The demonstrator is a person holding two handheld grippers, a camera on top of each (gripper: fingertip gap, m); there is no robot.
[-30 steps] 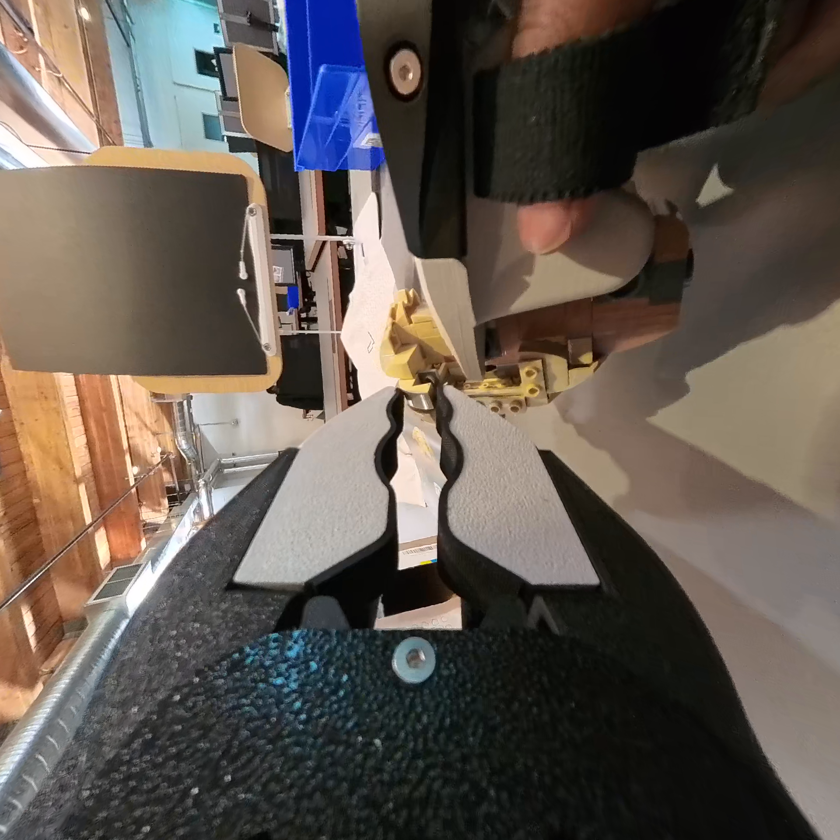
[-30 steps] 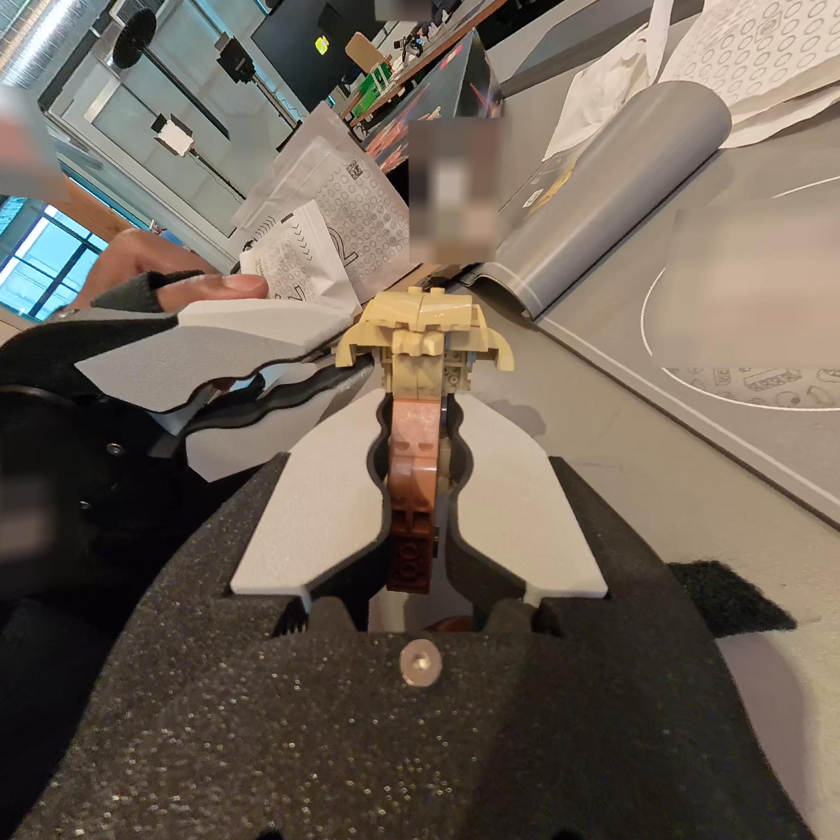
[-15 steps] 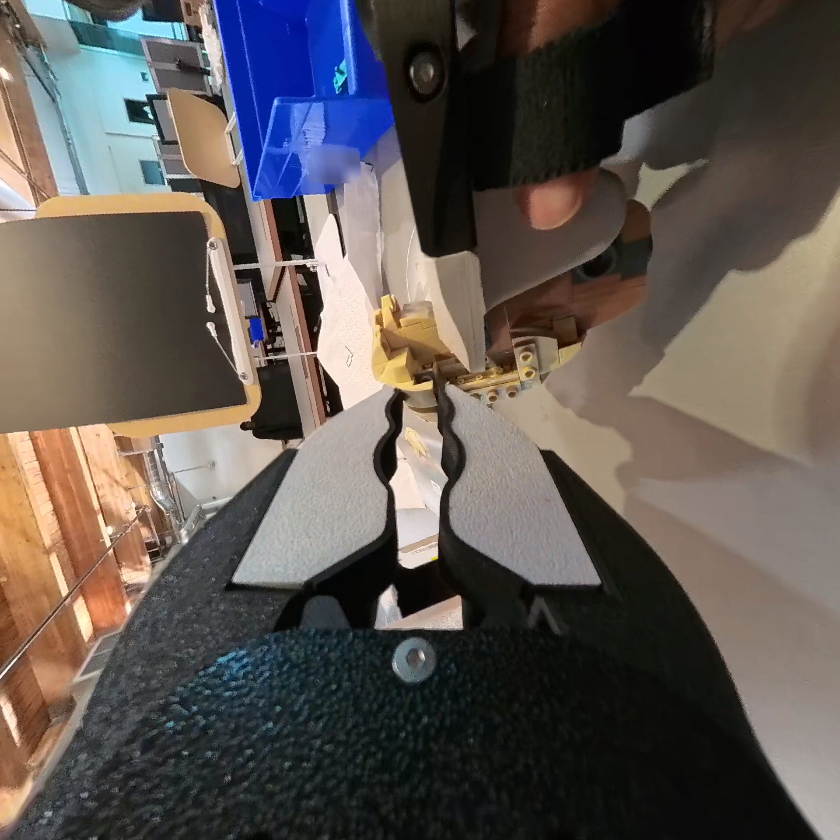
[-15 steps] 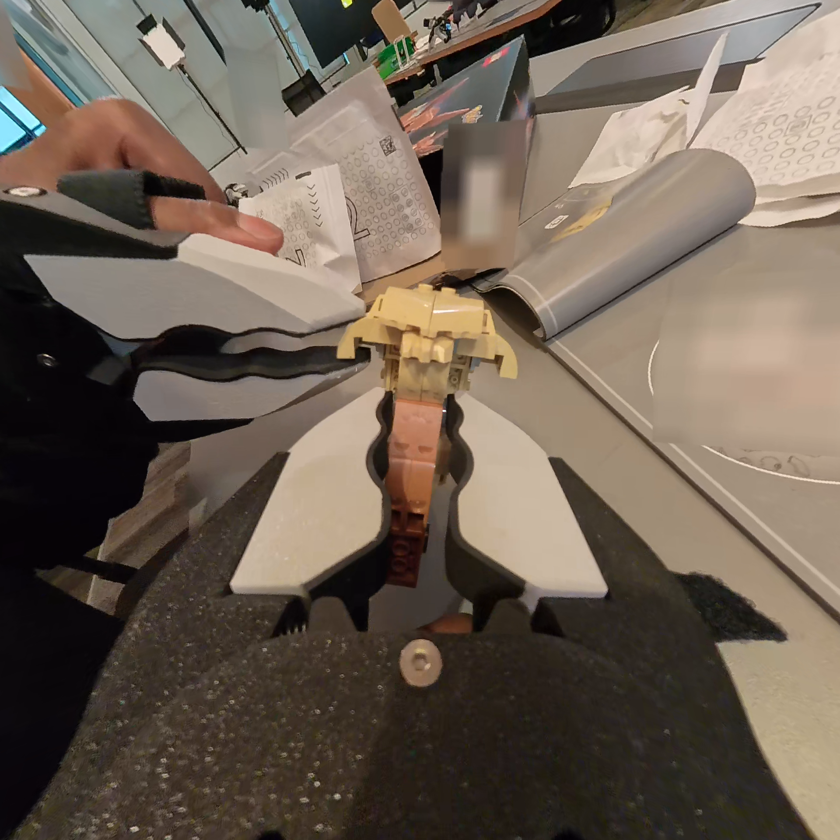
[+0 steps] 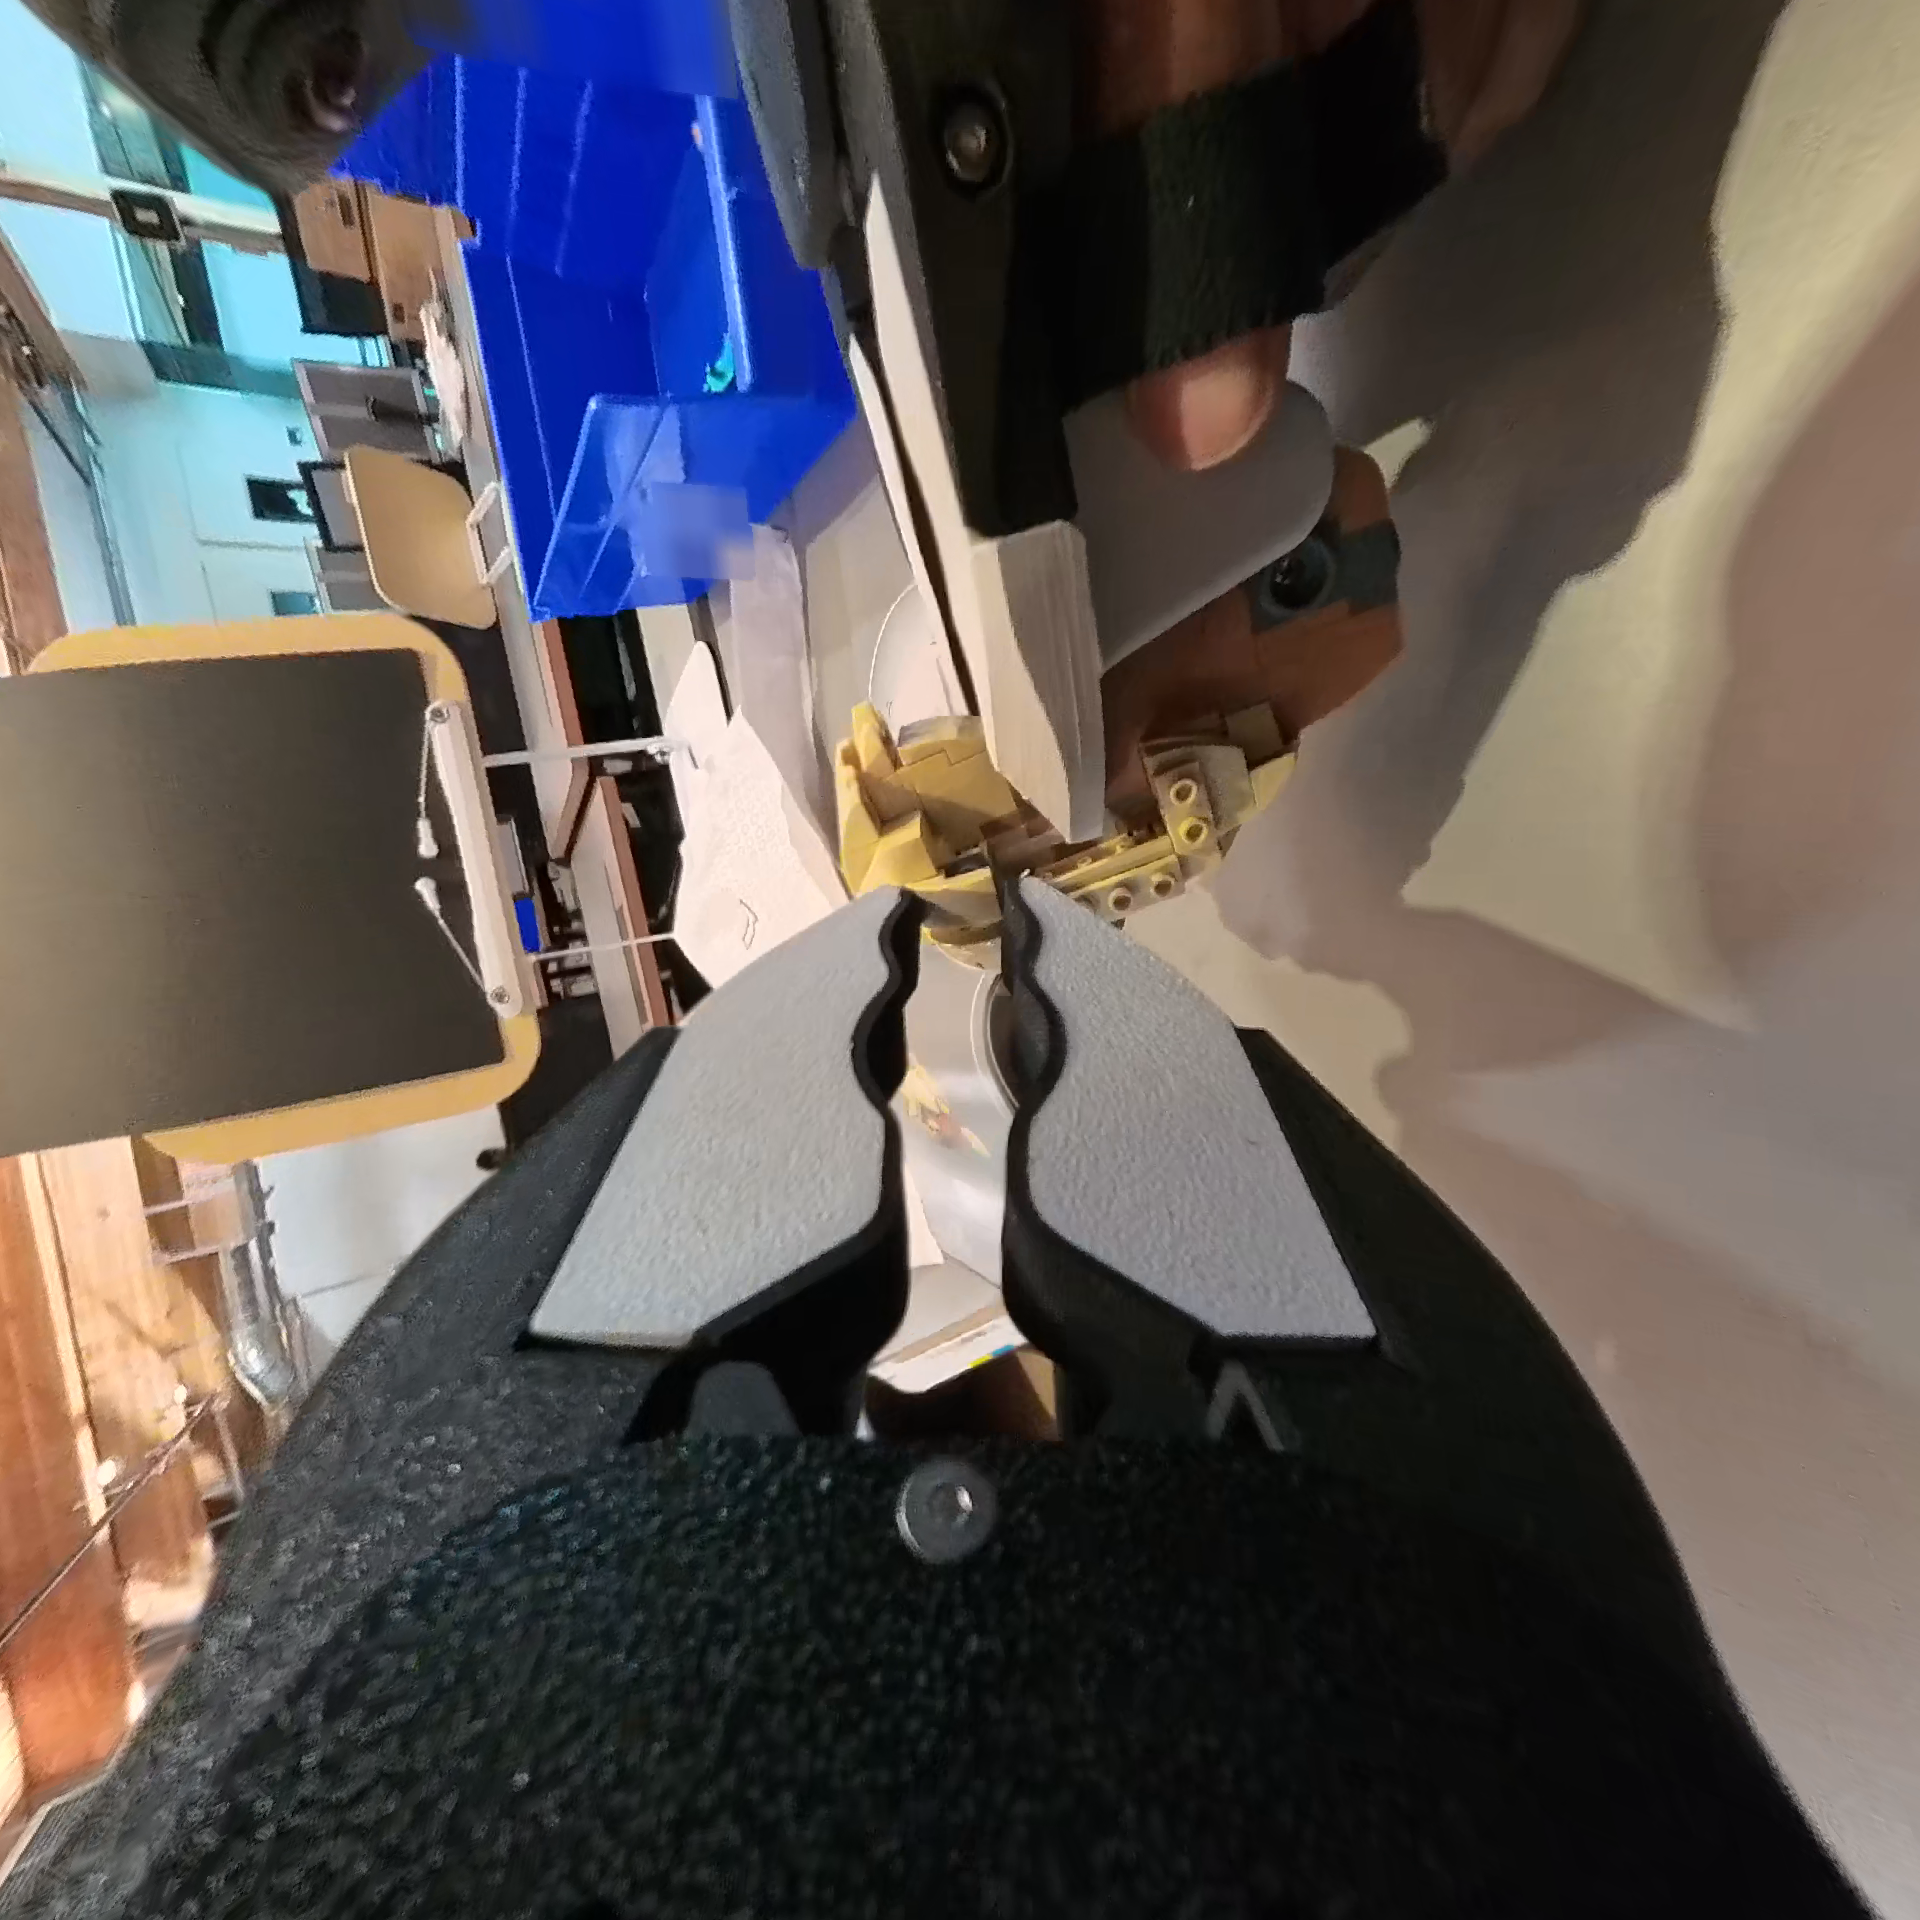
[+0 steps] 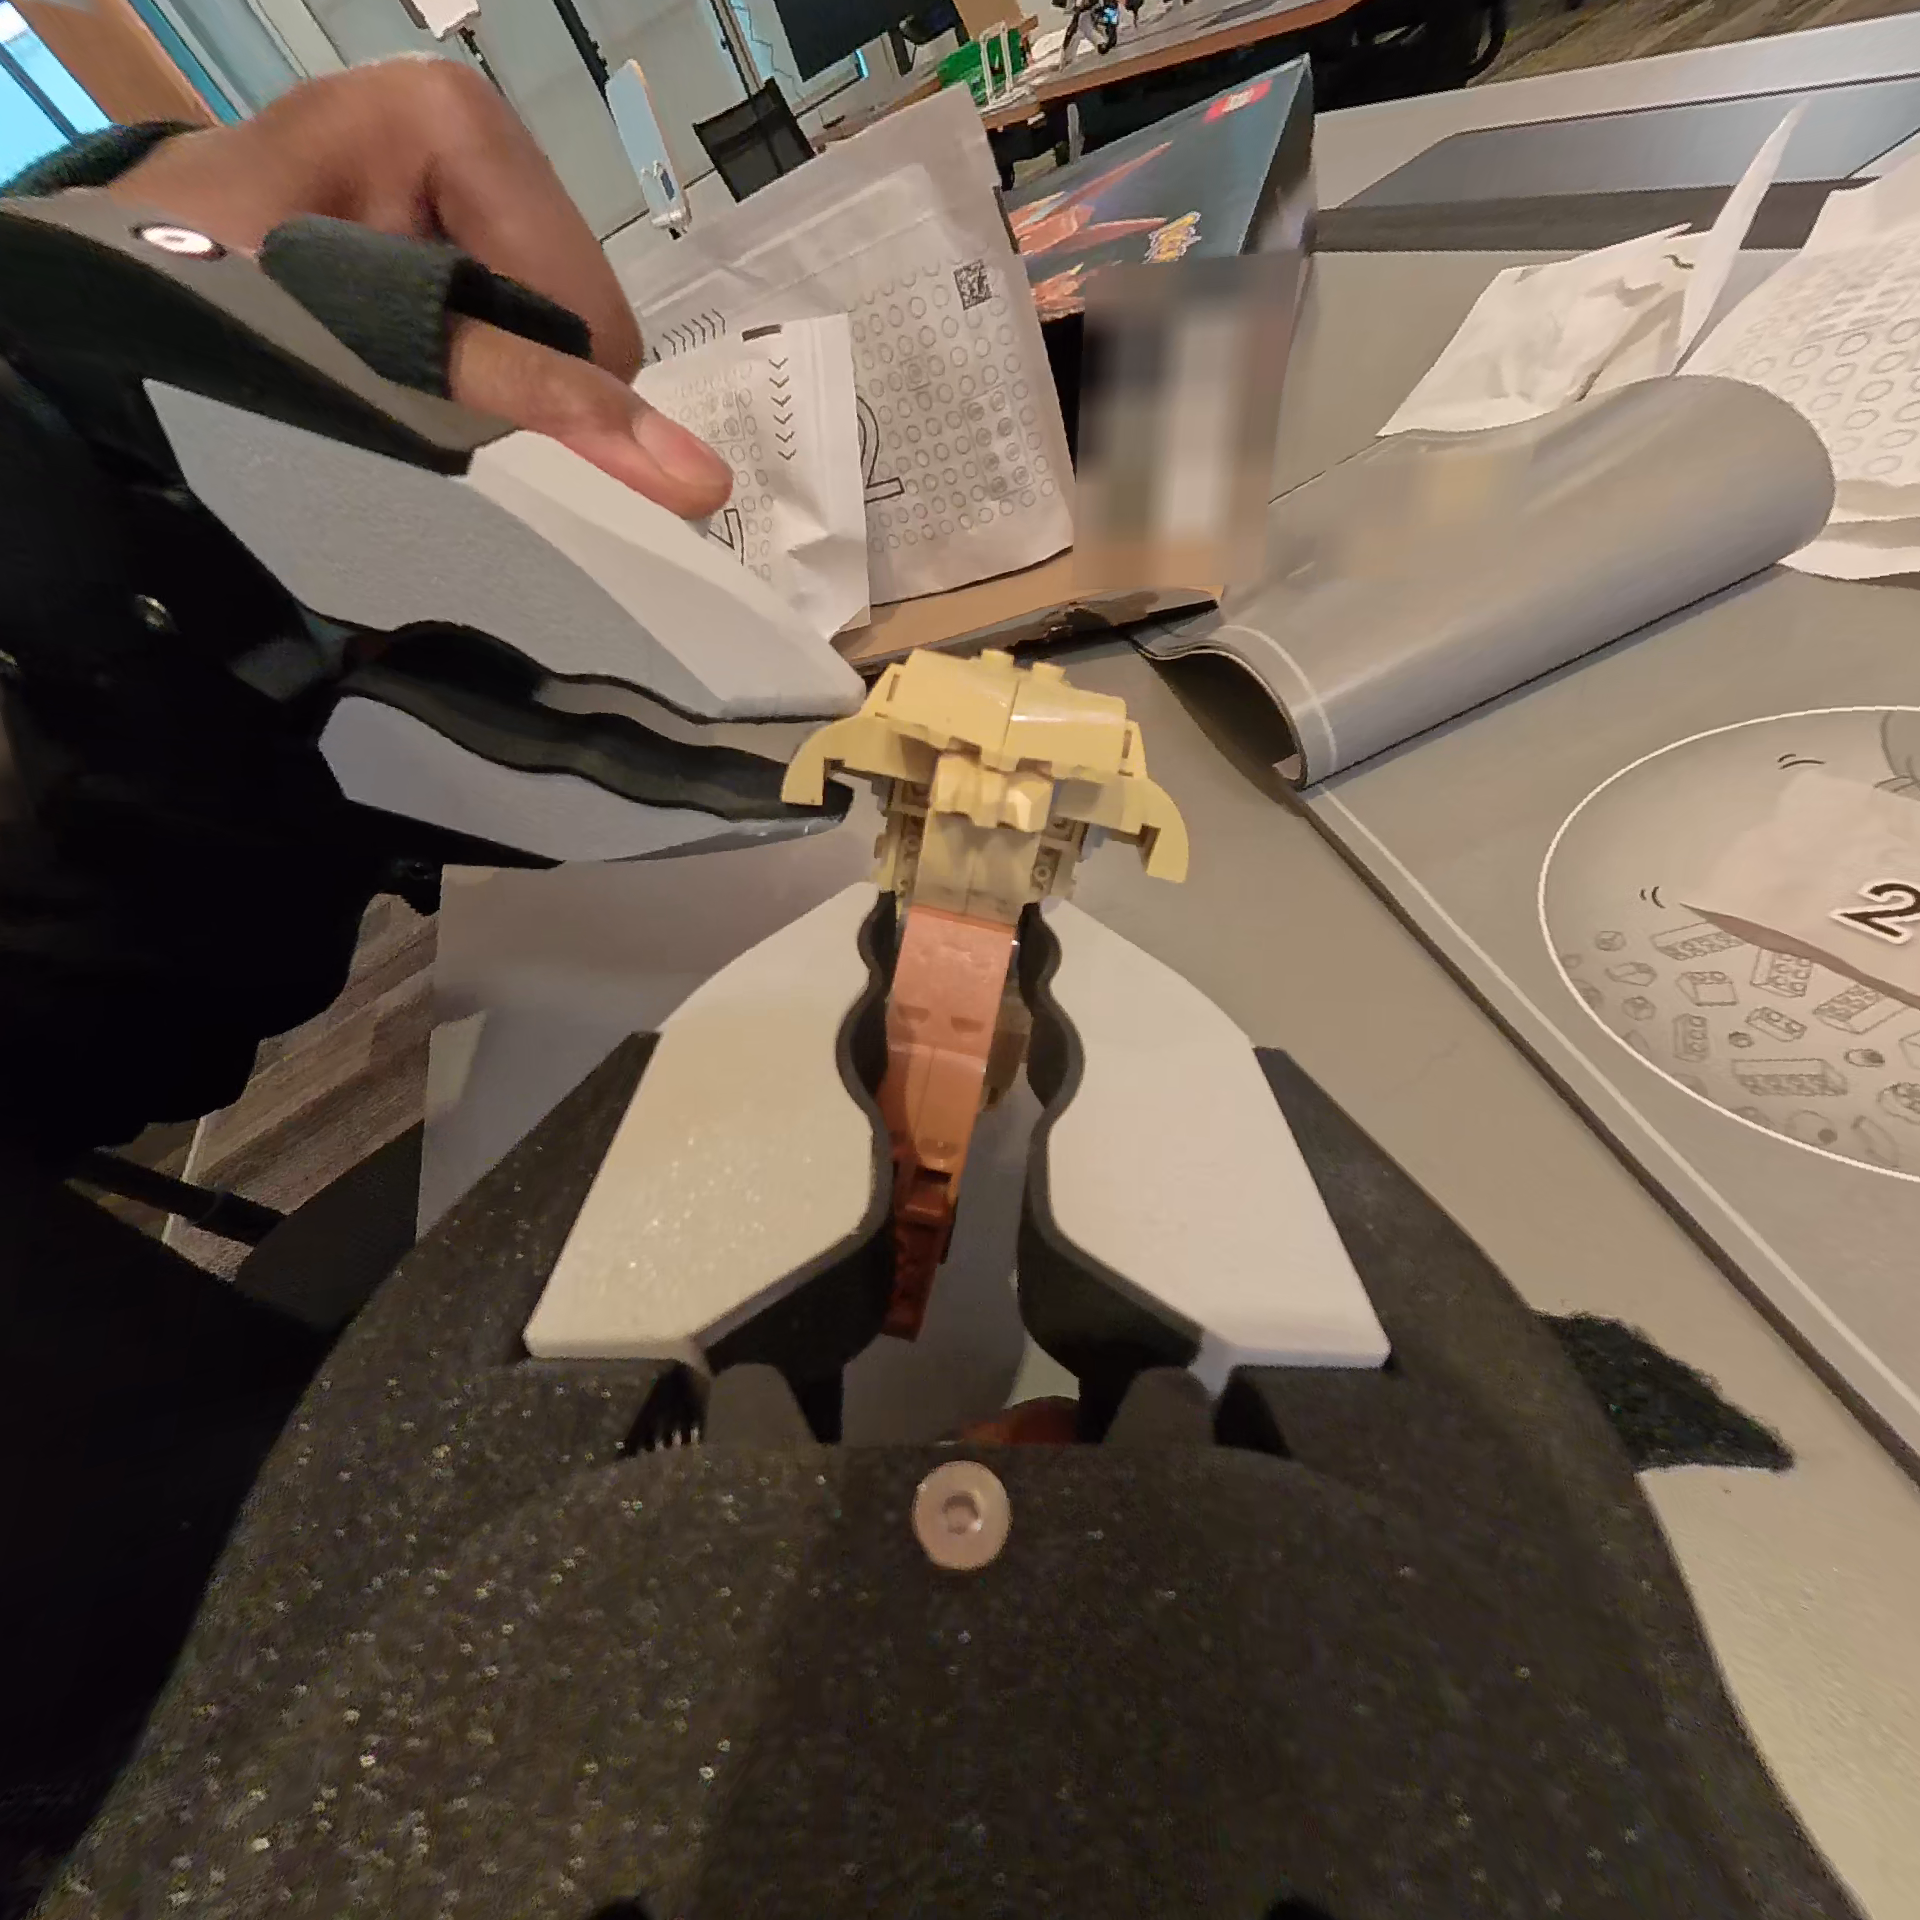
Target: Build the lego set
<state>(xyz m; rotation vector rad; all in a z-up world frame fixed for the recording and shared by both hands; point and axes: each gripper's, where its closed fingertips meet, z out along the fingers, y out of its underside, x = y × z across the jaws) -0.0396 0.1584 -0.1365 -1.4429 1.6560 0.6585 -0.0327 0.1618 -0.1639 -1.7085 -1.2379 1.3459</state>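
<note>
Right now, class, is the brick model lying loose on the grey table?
No: the tan and brown brick model sits clamped between the right hand-held gripper's fingers, raised above the grey table.

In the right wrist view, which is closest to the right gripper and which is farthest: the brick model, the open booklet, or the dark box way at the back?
1. Brick model: clamped in the right gripper, tan head sticking out past its fingertips.
2. Open booklet: on the table, ahead and to the right.
3. Dark box: standing at the back, behind the white paper bags.

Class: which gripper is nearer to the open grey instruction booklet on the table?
Right. The right gripper, clamping the tan-and-brown brick model, sits beside the booklet; the left gripper lies beyond the model.
</note>
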